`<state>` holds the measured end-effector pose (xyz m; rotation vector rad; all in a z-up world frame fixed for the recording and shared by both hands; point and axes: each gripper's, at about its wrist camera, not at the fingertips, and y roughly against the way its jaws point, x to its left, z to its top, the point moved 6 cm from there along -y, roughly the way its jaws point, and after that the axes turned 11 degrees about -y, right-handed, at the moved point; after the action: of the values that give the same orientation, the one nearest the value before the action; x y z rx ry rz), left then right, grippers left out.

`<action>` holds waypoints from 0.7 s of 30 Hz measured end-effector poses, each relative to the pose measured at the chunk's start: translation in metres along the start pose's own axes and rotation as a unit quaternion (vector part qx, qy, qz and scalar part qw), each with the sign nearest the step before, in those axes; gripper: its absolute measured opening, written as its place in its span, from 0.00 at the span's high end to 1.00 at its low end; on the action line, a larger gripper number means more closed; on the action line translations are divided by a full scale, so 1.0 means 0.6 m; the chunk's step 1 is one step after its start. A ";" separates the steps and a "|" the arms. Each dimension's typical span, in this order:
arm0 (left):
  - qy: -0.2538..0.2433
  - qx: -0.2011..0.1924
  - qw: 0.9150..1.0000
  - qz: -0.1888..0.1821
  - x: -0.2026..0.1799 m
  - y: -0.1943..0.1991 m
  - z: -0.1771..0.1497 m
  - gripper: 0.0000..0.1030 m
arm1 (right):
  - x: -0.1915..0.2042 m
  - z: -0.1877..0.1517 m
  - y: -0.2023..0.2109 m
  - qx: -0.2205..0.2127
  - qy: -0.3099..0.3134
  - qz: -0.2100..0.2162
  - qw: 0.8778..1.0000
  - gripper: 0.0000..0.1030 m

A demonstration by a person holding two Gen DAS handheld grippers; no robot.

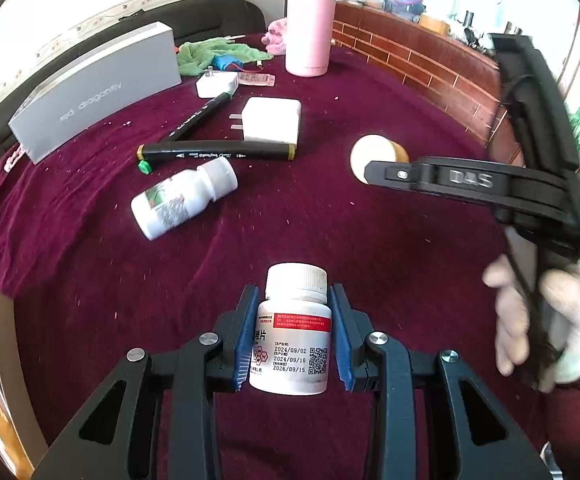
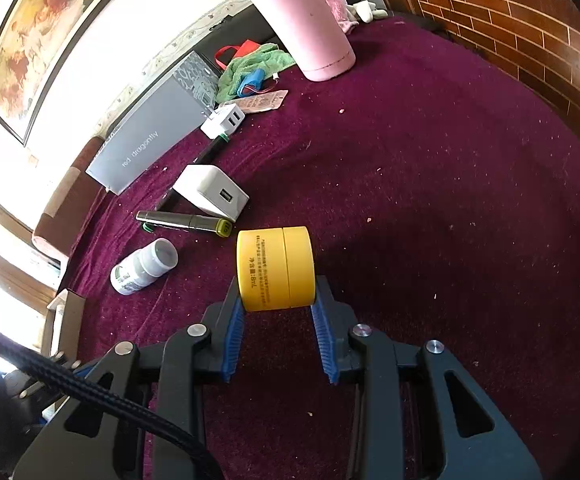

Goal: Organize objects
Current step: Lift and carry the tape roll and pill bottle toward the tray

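Observation:
In the left wrist view my left gripper (image 1: 294,292) is shut on a white pill bottle (image 1: 292,344) with a red band on its label, held upright between the blue pads. A second white pill bottle (image 1: 181,200) lies on its side on the dark red tablecloth (image 1: 330,220), farther off to the left. My right gripper (image 2: 278,284) is shut on a yellow round jar (image 2: 275,268), held on its side above the cloth. The left wrist view also shows that jar (image 1: 374,152) at the right, with a gloved hand (image 1: 530,320) on the gripper's handle.
Two black markers (image 1: 217,151), a white charger (image 1: 271,120) and a smaller white plug (image 1: 215,84) lie beyond the lying bottle. A grey box (image 1: 97,92) stands at the back left, with a green cloth (image 1: 209,54) and a tall pink flask (image 1: 310,32) behind.

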<state>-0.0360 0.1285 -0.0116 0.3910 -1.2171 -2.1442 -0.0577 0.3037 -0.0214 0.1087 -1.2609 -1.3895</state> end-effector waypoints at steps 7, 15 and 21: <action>0.027 -0.025 0.999 -0.013 -0.009 0.068 -0.050 0.71 | 0.005 -0.003 0.000 -0.009 0.017 -0.015 1.000 0.71; 0.073 -0.062 0.995 -0.018 -0.007 0.136 -0.097 0.71 | 0.016 -0.009 -0.003 -0.026 0.052 -0.047 0.997 0.71; 0.088 -0.066 0.993 -0.029 -0.014 0.142 -0.110 0.71 | 0.030 -0.013 -0.004 -0.026 0.076 -0.086 0.993 0.71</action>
<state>0.0378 0.0586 0.0250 0.5506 -0.9708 -2.1739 -0.0593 0.2849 -0.0158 0.2874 -1.1085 -1.5301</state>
